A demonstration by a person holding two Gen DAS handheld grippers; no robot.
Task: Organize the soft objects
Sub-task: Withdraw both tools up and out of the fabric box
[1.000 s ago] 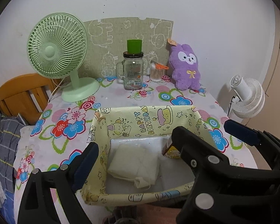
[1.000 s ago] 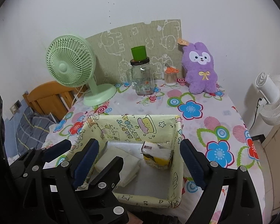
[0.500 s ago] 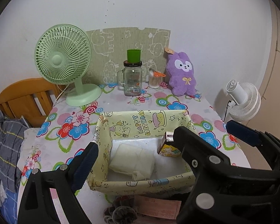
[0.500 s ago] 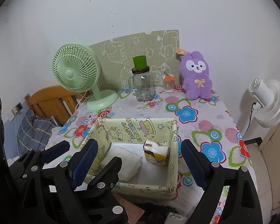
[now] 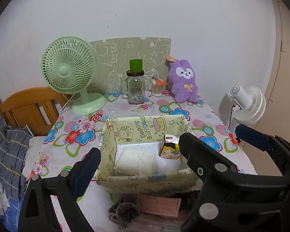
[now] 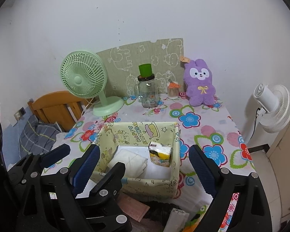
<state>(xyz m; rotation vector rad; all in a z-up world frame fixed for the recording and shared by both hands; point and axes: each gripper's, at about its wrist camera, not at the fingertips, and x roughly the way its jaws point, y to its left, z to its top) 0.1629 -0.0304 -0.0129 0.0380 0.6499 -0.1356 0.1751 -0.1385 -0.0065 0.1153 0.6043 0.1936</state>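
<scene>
A yellow cartoon-print fabric basket (image 5: 145, 179) (image 6: 176, 154) sits near the table's front. In it lie a folded cream cloth (image 5: 135, 161) (image 6: 128, 159) and a small yellow tissue pack (image 5: 169, 147) (image 6: 160, 152). A purple plush bunny (image 5: 183, 81) (image 6: 200, 83) stands at the back right. A dark scrunchie (image 5: 123, 210) and a pink pack (image 5: 160, 205) lie in front of the basket. My left gripper (image 5: 164, 150) is open and empty, held back above the basket. My right gripper (image 6: 143, 164) is open and empty beside it.
A green desk fan (image 5: 69, 71), a glass jar with a green cup on top (image 5: 135, 89) and a cotton swab holder (image 5: 157, 88) line the back by the wall. A white fan (image 5: 247, 104) stands right of the table. A wooden chair (image 5: 29, 106) is at left.
Both grippers have pulled back and up from the basket, so the scrunchie and pink pack in front of it have come into view. Both stay open and empty.
</scene>
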